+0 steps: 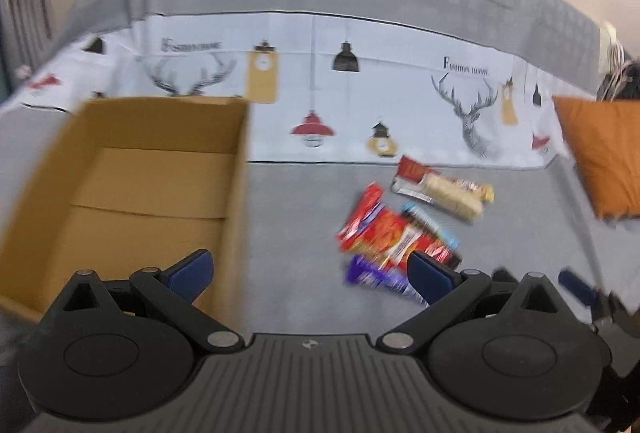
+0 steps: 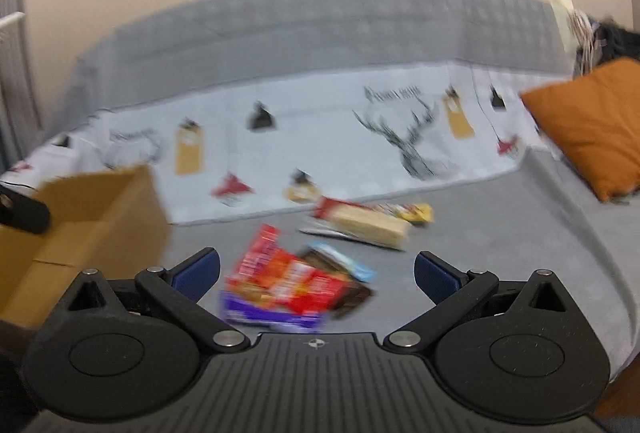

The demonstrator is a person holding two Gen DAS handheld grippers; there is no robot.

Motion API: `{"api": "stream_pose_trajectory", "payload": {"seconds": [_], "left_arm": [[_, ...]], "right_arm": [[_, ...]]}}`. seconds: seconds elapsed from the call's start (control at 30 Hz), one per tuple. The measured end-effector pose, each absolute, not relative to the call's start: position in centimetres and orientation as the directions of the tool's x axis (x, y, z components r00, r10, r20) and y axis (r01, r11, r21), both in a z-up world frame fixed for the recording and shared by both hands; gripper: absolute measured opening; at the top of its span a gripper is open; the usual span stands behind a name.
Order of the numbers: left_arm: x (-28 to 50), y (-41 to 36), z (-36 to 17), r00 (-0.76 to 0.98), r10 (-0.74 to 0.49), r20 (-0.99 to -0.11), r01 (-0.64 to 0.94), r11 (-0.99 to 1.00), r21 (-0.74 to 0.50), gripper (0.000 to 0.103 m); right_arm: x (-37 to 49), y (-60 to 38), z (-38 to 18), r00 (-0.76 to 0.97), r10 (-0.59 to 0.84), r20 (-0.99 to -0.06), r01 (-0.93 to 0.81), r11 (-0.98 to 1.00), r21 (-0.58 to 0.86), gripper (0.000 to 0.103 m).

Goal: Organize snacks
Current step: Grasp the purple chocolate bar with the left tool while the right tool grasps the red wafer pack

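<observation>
Snacks (image 2: 296,281): heaped loose beside empty cardboard box (image 1: 132,193); both grippers (image 1: 310,273) (image 2: 316,275) spread, holding nothing; best lifted singly, topmost first.

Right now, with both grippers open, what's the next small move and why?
Probably ease the right gripper down onto the purple packet nearest it. Its fingers already straddle the snack pile, nothing is held, and the cardboard box looks empty.

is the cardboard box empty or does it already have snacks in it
Empty, as far as shown: the cardboard box shows only bare bottom flaps; the snacks lie outside.
</observation>
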State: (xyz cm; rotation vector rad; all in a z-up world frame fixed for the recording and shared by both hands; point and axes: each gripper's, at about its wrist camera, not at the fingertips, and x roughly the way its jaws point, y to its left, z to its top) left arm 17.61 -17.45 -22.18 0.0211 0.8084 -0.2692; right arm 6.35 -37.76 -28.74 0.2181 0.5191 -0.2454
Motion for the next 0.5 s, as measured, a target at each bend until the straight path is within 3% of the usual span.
{"api": "stream_pose_trajectory", "payload": {"seconds": [0.13, 0.17, 0.2, 0.27, 0.33, 0.43, 0.5], "left_arm": [[22.7, -20.5, -29.6, 0.516, -0.264, -0.815, 0.195, 0.962, -0.189, 0.102], [23.7, -21.1, -31.2, 0.474, -0.286, -0.833, 0.191, 0.957, -0.220, 0.097], [24.8, -21.7, -32.9, 0.412, -0.319, -0.854, 0.199, 0.946, -0.258, 0.084], [26.7, -22.7, -35.4, 0.317, -0.411, -0.855, 0.195, 0.910, -0.365, 0.068], [27.9, -23.4, -37.0, 0.275, -0.479, -0.834, 0.197, 0.877, -0.439, 0.066], [29.7, -24.9, -38.3, 0.288, -0.457, -0.841, 0.212, 0.887, -0.410, 0.065], [30.7, -25.9, -39.3, 0.264, -0.432, -0.862, 0.232, 0.896, -0.378, 0.047]], "right_arm": [[9.7, -41.7, -34.0, 0.749, -0.108, -0.654, 0.334, 0.914, 0.232, 0.102], [10.4, -42.4, -35.0, 0.745, -0.049, -0.665, 0.319, 0.902, 0.290, 0.097], [11.2, -42.8, -35.7, 0.747, 0.002, -0.665, 0.293, 0.897, 0.331, 0.091], [12.5, -42.8, -36.4, 0.749, 0.071, -0.658, 0.231, 0.904, 0.360, 0.088], [13.8, -43.1, -36.4, 0.767, 0.141, -0.626, 0.154, 0.907, 0.393, 0.081], [15.6, -43.6, -36.9, 0.778, 0.194, -0.598, 0.117, 0.890, 0.441, 0.066], [16.7, -43.8, -37.9, 0.750, 0.214, -0.625, 0.159, 0.860, 0.485, 0.052]]}}
